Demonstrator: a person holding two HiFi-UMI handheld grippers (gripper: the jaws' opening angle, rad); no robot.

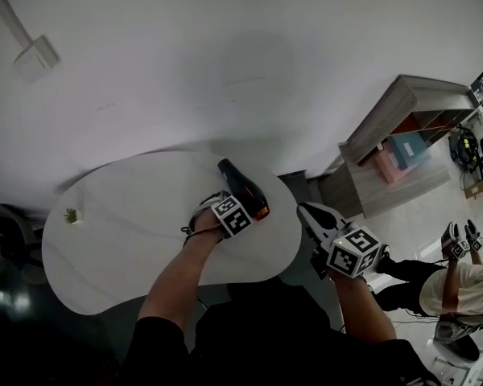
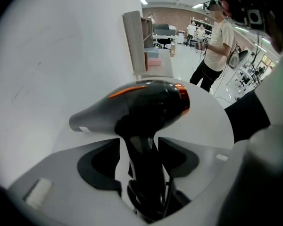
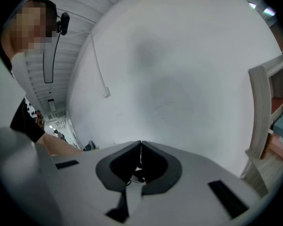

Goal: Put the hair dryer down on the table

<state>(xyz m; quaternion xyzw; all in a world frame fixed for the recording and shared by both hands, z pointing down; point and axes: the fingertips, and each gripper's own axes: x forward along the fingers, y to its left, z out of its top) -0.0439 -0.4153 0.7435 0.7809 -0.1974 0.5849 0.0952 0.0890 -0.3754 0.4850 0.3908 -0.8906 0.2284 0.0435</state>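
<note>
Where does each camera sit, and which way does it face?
Head view: on the person's head, steeply down at the white table; arms, left gripper and right gripper show.
Left gripper view: on the left gripper, along its parted jaws at the hair dryer, handle between them.
Right gripper view: on the right gripper, closed jaws toward the white wall.
Shared: head and left gripper views both show the hair dryer.

My head view is dim, darkest at seven o'clock. My gripper views bulge, black-cornered; ceiling lights (image 2: pixel 144 1) glare at twelve o'clock, sheening the hair dryer (image 2: pixel 151 105).
</note>
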